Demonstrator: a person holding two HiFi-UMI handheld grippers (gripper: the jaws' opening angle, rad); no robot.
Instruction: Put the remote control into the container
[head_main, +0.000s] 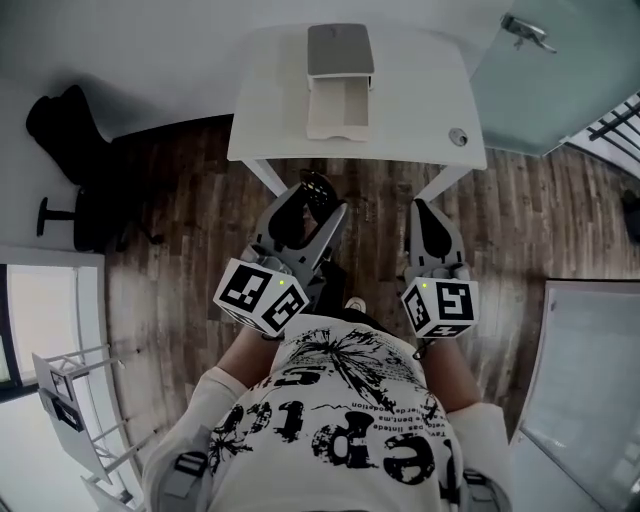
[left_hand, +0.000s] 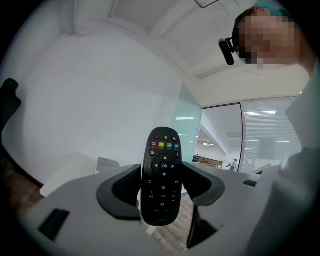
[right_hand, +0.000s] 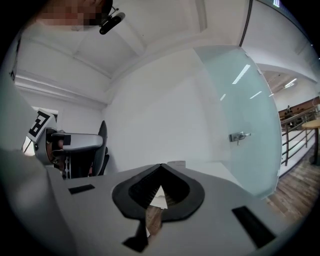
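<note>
Head view: stands facing a white worktop (head_main: 410, 95) on a wood floor (head_main: 180, 210), with both grippers held low before the body, short of the worktop's near edge.

Left gripper (left_hand: 161, 186): pinches the remote (left_hand: 163, 162) between its jaws, one on either side of the lower half. Holds it upright, button face toward the left gripper view's camera (coloured keys at the top end, clear of the jaws). Carries it in the air, apart from the worktop. From the head view, shows only the remote's dark far end poking out past the jaws.

Right gripper (right_hand: 160, 168): carries nothing. Jaws pressed together tip to tip in the right gripper view, with only a sliver of floor and a white surface seen through the small gap below the tips.

Container (head_main: 338, 112): sits near the middle of the worktop toward its far edge, well apart from the remote (grey top at the far end, open white tray toward the near edge).

Also on the worktop: a small round item (head_main: 458, 137) near the right front corner.

Around: black chair (head_main: 70, 150) by the wall at left; frosted glass door (head_main: 560, 70) at upper right.
</note>
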